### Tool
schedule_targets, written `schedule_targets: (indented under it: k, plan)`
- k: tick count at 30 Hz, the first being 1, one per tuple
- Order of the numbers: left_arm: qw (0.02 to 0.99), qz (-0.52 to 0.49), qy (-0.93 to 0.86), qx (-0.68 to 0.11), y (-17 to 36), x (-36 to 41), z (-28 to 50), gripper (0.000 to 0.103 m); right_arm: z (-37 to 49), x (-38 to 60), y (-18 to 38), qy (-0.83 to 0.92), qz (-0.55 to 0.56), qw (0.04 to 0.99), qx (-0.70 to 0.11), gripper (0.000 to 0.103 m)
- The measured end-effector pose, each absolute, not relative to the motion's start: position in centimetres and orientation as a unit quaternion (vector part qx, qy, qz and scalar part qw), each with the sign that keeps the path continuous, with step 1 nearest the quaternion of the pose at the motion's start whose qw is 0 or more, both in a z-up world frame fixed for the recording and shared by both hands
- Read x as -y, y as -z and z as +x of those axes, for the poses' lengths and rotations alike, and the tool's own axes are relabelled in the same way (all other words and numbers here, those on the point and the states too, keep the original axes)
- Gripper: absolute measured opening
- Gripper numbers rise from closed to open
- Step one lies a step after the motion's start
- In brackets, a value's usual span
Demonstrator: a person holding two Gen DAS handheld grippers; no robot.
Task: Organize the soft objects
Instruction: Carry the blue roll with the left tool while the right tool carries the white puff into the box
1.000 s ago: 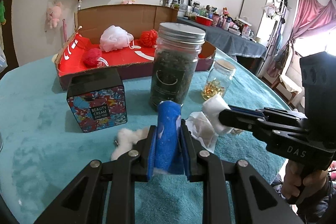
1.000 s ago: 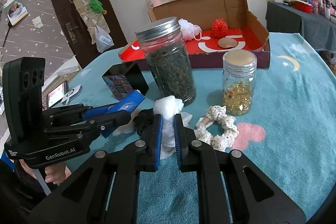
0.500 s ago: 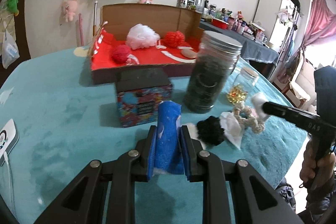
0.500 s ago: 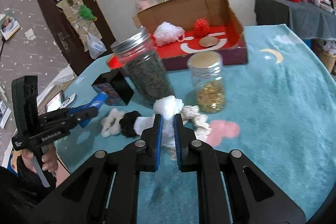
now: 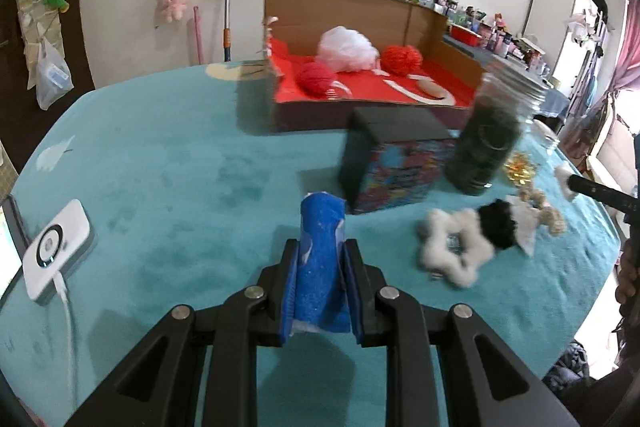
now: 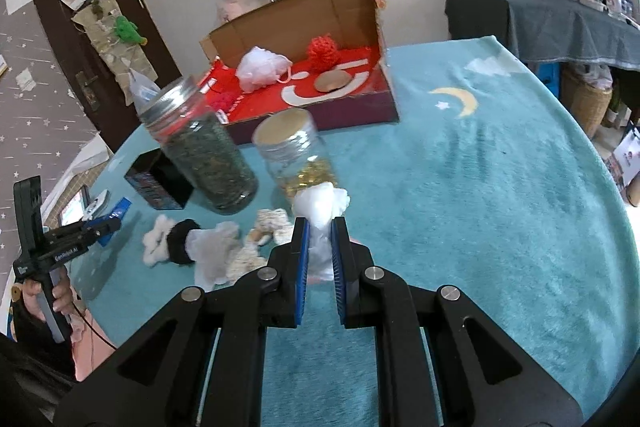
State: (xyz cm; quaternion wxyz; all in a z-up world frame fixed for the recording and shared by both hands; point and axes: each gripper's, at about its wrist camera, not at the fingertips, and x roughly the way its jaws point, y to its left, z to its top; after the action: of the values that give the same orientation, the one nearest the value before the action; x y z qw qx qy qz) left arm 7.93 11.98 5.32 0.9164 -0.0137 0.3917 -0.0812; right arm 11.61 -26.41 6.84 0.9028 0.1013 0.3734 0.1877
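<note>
My left gripper (image 5: 322, 259) is shut on a blue sponge (image 5: 322, 263) and holds it above the teal table. My right gripper (image 6: 320, 239) is shut on a white cotton wad (image 6: 322, 211), held above the table. A cardboard box (image 5: 360, 11) with a red floor stands at the back; it also shows in the right wrist view (image 6: 296, 23). It holds a white mesh puff (image 5: 350, 49), two red pompoms (image 5: 402, 59) and a tan disc (image 6: 332, 81). A white fluffy scrunchie (image 5: 452, 247), a black scrunchie (image 5: 498, 227), a white cloth (image 6: 214, 251) and a beige crochet piece (image 6: 272, 223) lie on the table.
A tall jar of dark leaves (image 6: 204, 151), a small jar with gold pieces (image 6: 296, 155) and a black patterned tin (image 5: 396, 155) stand before the box. A white device with a cable (image 5: 56, 243) lies at the left edge. A cluttered grey table (image 6: 560, 7) is far right.
Both grippers have lifted and drawn apart, the left swinging leftward with the sponge, the right rising with the cotton wad. The scrunchies and cloth now lie uncovered.
</note>
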Motion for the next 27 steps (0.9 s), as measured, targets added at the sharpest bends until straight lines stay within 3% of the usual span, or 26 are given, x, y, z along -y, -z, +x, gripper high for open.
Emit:
schedule_targets:
  k: [27]
  plan:
    - [0.894,0.034,0.217,-0.391,-7.1,-13.7,17.8,0.023,21.4,27.9,-7.8,-0.271,0.052,0.877,-0.394,0.011]
